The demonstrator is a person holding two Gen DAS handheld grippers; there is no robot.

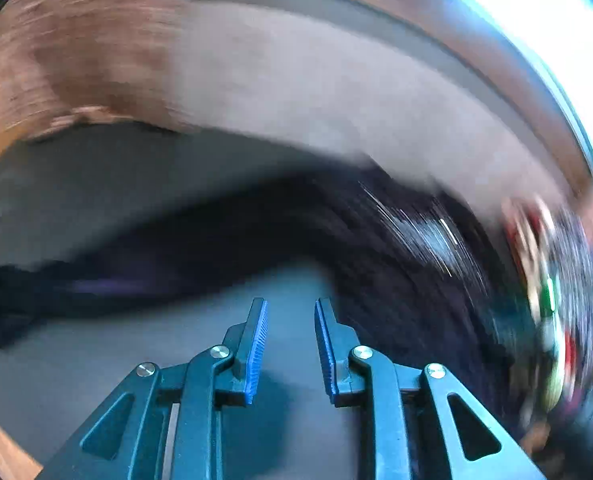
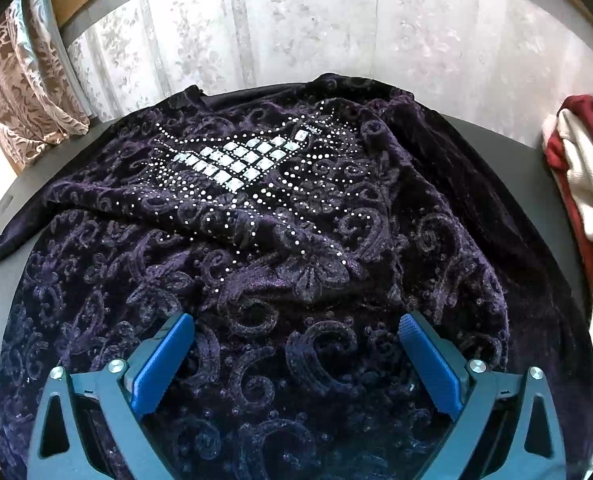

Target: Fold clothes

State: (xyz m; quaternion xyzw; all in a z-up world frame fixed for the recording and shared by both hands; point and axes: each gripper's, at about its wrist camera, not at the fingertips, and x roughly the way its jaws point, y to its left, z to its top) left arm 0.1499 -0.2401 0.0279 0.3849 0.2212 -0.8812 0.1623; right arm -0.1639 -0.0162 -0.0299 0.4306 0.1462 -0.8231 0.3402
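Two grippers over one garment. In the left wrist view everything smears with motion blur; the left gripper (image 1: 291,312) shows its blue pads parted a little with nothing between them, only bare grey table (image 1: 96,200) beneath. A dark sleeve (image 1: 36,300) trails out to the left, and the dark body of the garment fills the right half. Far off, a brown curtain (image 1: 76,60) and pale drape are just streaks.

The right wrist view is sharp. The right gripper (image 2: 296,334) hovers with its jaws spread wide and empty over the purple velvet top (image 2: 296,240), which lies crumpled across the table, its rhinestone panel (image 2: 244,160) on the far side and facing up. To fold it well, I'd say the ridges in the middle need smoothing flat first, then a clean pinch at a hem or sleeve edge rather than mid-cloth. At the right, a red and cream heap of clothes (image 2: 576,168) sits near the top's edge and could crowd a sideways fold. Lace curtains (image 2: 296,20) hang beyond.
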